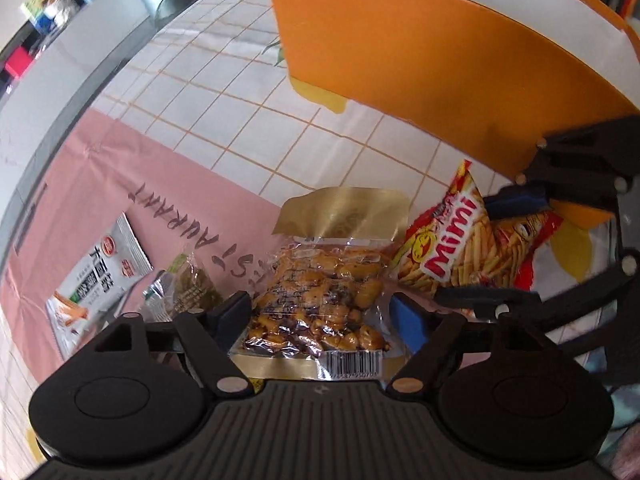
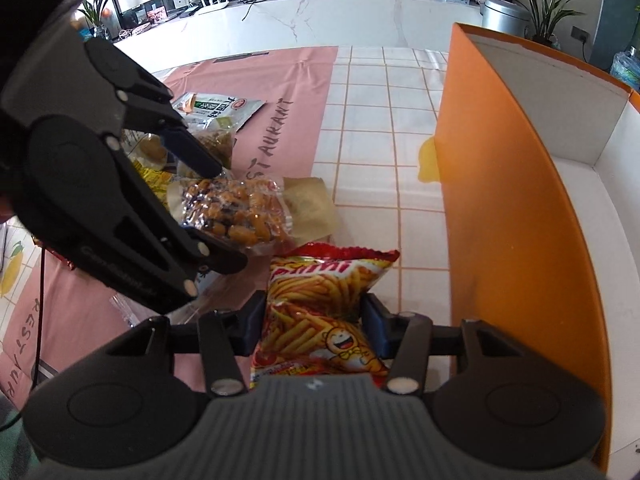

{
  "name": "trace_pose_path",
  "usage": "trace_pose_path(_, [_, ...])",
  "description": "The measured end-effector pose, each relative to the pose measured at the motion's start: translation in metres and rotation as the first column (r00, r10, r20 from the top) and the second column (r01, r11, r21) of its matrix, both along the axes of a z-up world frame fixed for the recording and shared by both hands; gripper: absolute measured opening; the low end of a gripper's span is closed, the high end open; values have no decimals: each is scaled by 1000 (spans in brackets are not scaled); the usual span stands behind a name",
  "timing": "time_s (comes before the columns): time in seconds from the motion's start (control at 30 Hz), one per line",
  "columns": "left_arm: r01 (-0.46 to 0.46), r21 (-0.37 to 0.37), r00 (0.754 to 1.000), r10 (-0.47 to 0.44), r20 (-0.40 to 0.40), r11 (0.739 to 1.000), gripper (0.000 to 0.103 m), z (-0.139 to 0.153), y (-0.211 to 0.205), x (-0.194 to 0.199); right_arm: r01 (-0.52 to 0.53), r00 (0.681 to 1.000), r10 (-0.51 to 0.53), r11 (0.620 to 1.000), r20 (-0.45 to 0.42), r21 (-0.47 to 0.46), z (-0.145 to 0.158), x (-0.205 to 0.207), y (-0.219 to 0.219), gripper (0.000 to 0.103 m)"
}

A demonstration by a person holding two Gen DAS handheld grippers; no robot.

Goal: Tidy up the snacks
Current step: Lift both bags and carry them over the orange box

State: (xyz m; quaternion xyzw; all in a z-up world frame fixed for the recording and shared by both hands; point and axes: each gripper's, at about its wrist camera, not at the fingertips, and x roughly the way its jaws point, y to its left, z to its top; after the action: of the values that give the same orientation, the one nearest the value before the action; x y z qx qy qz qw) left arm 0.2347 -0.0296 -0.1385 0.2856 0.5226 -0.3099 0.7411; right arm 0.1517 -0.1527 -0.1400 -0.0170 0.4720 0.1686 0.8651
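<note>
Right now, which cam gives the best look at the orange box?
Right wrist. It shows the orange box from above its rim: tall orange outer wall, white lining and the inside floor, which looks bare where visible. Left wrist shows only the outer orange wall and top edge, nothing of the inside.

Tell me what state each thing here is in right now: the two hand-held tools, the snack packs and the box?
Left tool: open, straddling the nut pack, pads apart from it.
Right tool: shut on the Mimi bag.
Nut pack: sealed, flat on the tablecloth.
Mimi bag: sealed, squeezed.
White pack: sealed, lying flat.
Orange box: open-topped.
</note>
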Motion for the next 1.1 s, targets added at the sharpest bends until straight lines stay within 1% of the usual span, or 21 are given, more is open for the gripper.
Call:
trace_pose_path(0.07, [-36, -4, 999, 36, 11, 999, 89, -3, -1, -1, -2, 1000, 2, 1000, 1, 2, 0, 0, -1, 50])
trace_pose_path(0.13, [-64, 6, 997, 64, 43, 998, 86, -3, -3, -7, -4, 1000, 4, 1000, 0, -1, 0, 0, 0, 50])
trace_pose_path(0.2, [-101, 8, 993, 100, 61, 995, 85, -3, -3, -10, -7, 1000, 7, 1000, 1, -18, -1, 0, 0, 49])
trace_pose_path(0.27, [-156, -8, 985, 156, 68, 988, 84, -2, 0, -11, -4, 1000, 4, 1000, -1, -24, 0, -1, 1, 49])
trace_pose_path(0.4, [-239, -37, 967, 241, 86, 970, 82, 2, 1, -16, -1, 1000, 1, 999, -5, -32, 1, 0, 2, 47])
trace_pose_path(0.5, [-297, -73, 948, 303, 95, 952, 82, 11, 4, -22, -11, 1000, 10, 999, -3, -50, 6, -2, 4, 46])
trace_pose_path(0.6, [-370, -134, 919, 384, 93, 919, 82, 24, 12, -29, -25, 1000, 26, 998, 15, -62, 13, -6, 6, 45])
trace_pose_path(0.67, [-419, -179, 893, 440, 94, 890, 82, 33, 18, -36, -29, 999, 31, 997, 26, -76, 18, -8, 7, 45])
trace_pose_path(0.77, [-500, -245, 842, 533, 86, 831, 82, 45, 30, -47, -27, 999, 30, 997, 35, -73, 25, -13, 6, 44])
trace_pose_path(0.83, [-540, -282, 813, 578, 69, 793, 82, 53, 36, -55, -39, 998, 43, 997, 52, -70, 32, -18, 5, 43])
trace_pose_path(0.97, [-590, -321, 769, 637, 57, 741, 82, 72, 44, -67, -53, 993, 59, 996, 102, -67, 52, -25, 4, 43])
trace_pose_path(1.03, [-604, -352, 749, 660, 54, 715, 82, 83, 48, -75, -51, 991, 57, 997, 119, -53, 64, -28, 1, 43])
trace_pose_path(1.1, [-611, -372, 735, 675, 58, 698, 82, 93, 49, -82, -43, 991, 47, 999, 127, -30, 73, -31, -4, 43])
